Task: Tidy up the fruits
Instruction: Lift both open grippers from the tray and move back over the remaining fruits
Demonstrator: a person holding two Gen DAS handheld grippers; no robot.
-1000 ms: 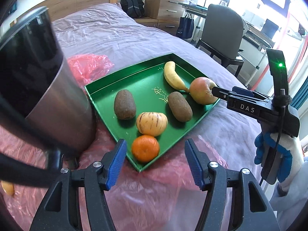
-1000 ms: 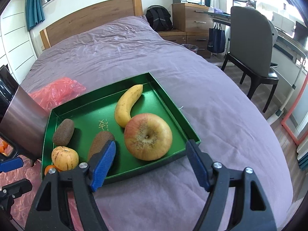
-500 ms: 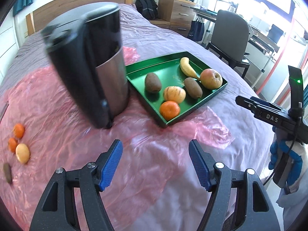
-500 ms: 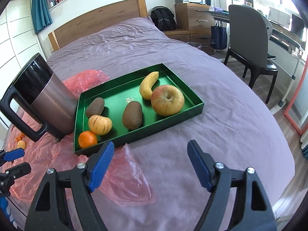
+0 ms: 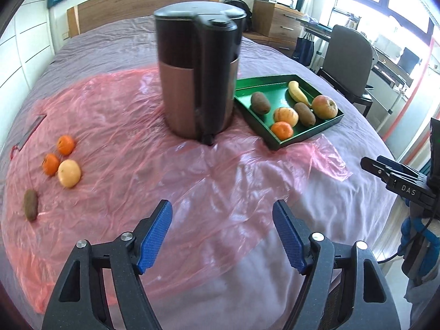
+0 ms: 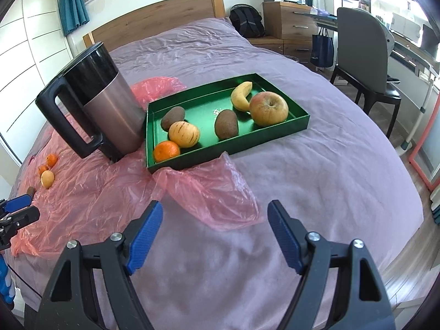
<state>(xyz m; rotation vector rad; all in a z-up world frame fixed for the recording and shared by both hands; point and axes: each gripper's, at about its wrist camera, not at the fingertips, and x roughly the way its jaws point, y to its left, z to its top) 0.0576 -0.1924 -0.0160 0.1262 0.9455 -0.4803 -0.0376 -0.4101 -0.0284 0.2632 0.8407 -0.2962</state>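
Note:
A green tray lies on the bed, holding an apple, a banana, two brown kiwis, a striped yellow fruit and a tangerine. On the pink plastic sheet at the left lie two tangerines, a yellow fruit and a kiwi. My left gripper hovers over the sheet, its jaws opening with nothing between them. Open and empty, my right gripper hangs over the bedspread in front of the tray.
A black and steel kettle stands on the sheet just left of the tray. The bed's wooden headboard is at the back. A chair, a desk and drawers stand right of the bed.
Both grippers have pulled back from the tray, which now looks smaller and farther. The left view swung left, bringing the loose fruits on the sheet into sight. The left jaws widened.

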